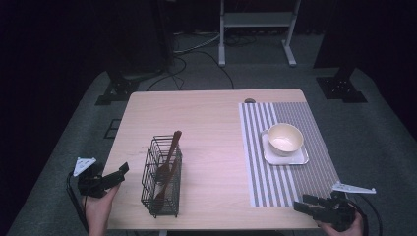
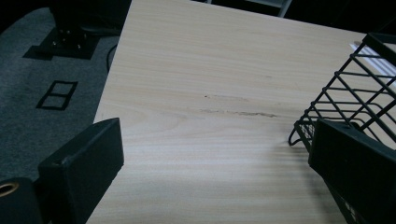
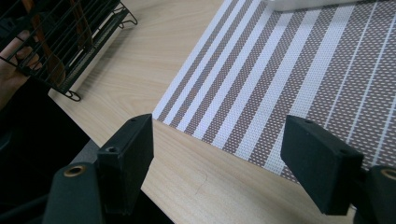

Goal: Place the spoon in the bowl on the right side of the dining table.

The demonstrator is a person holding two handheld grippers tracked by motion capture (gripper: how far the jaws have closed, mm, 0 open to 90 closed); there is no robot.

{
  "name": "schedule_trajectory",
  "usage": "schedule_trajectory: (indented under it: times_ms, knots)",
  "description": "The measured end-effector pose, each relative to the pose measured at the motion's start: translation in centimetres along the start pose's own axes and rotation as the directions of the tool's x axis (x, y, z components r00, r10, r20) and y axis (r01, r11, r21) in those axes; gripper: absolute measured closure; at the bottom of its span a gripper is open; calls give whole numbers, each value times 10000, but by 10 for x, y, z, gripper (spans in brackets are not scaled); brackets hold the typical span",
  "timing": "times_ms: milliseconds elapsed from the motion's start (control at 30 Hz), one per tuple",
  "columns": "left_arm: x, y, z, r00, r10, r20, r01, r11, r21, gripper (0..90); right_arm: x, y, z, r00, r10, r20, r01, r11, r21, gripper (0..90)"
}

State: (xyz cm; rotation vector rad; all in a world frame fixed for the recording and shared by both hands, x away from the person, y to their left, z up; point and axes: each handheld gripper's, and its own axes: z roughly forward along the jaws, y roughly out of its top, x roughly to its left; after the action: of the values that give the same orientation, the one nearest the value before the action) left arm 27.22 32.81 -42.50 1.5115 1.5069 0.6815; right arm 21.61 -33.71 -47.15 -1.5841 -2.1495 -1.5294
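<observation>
A black wire basket (image 1: 161,178) stands on the wooden table (image 1: 211,113) left of centre, with wooden utensils (image 1: 168,162) upright inside it. My left gripper (image 1: 118,173) hovers at the table's left edge beside the basket (image 2: 348,100), open and empty. A cream bowl (image 1: 284,138) rests on a white square plate (image 1: 285,156) on the striped placemat (image 1: 287,162). My right gripper (image 1: 307,206) is at the front right corner, over the placemat's (image 3: 289,79) near edge, open with nothing between its jaws. The basket (image 3: 65,37) appears at the upper left of the right gripper view.
A small dark object (image 1: 250,101) lies at the table's far edge. Beyond the table stand a white frame (image 1: 258,29), black stand bases (image 1: 118,88) and cables (image 1: 196,54) on grey carpet. A hand (image 3: 14,70) shows behind the basket.
</observation>
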Motion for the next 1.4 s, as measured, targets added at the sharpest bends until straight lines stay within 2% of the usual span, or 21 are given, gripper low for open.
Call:
schedule_trajectory:
  times_ms: [167, 367, 467, 533, 667, 1067, 1400]
  knots:
    - [-1, 1, 0, 10000, 16, 35, -16, 10000, -35, 24, 4, 4, 7, 9998, -184, 28, 182, 9989, 442, 243]
    - [-3, 1, 2, 9998, 129, 144, -129, 9999, -6, 24, 13, 9, 13, 9995, -215, -231, 229, 9978, 627, 243]
    - [-2, 0, 3, 9999, 69, 159, -70, 10000, 57, 24, 20, 16, 21, 9990, -271, -365, 300, 9962, 823, 243]
    - [-1, 0, 3, 9999, 62, 146, -63, 10000, 51, 24, 21, 19, 25, 9994, -247, -240, 270, 9944, 1023, 243]
    - [-1, 1, 1, 9999, 32, 123, -31, 10000, -52, 25, 26, 27, 35, 9991, -270, -339, 312, 9910, 1299, 243]
    - [1, 1, 1, 9999, 14, 124, -13, 10000, -21, 24, 37, 43, 53, 9973, -577, -448, 647, 9828, 1728, 243]
    - [1, 1, 2, 9999, 28, 160, -28, 10000, -3, 24, 51, 54, 58, 9938, -844, -730, 969, 9769, 1906, 243]
